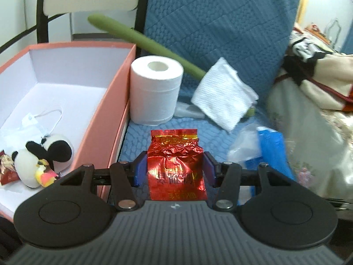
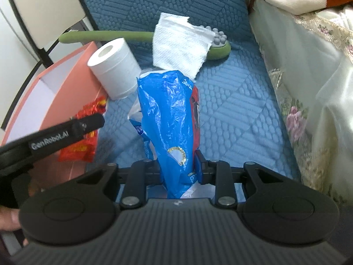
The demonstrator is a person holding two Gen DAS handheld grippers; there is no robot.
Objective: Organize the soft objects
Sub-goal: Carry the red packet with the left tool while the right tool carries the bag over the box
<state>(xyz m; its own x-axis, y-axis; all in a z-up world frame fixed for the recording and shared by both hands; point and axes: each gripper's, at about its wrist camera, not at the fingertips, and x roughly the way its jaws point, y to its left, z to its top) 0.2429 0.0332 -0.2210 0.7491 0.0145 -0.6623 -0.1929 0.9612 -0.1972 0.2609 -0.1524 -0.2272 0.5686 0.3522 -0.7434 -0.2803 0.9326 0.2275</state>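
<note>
Red crinkled foil packet (image 1: pixel 176 163) sits lower centre, pinched by left hand-held gripper (image 1: pixel 175 169); right hand-held gripper (image 2: pixel 178 167) clamps blue plastic bag (image 2: pixel 169 119). Best lift the packet left over the pink cardboard box (image 1: pixel 114 101) wall before releasing.

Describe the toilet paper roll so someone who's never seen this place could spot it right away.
Find the pink box on the blue quilted cushion. Just outside its right wall stands the toilet paper roll, upright with its hollow core facing up. It is the only white cylinder; the nearby white paper towel is a flat sheet.
</note>
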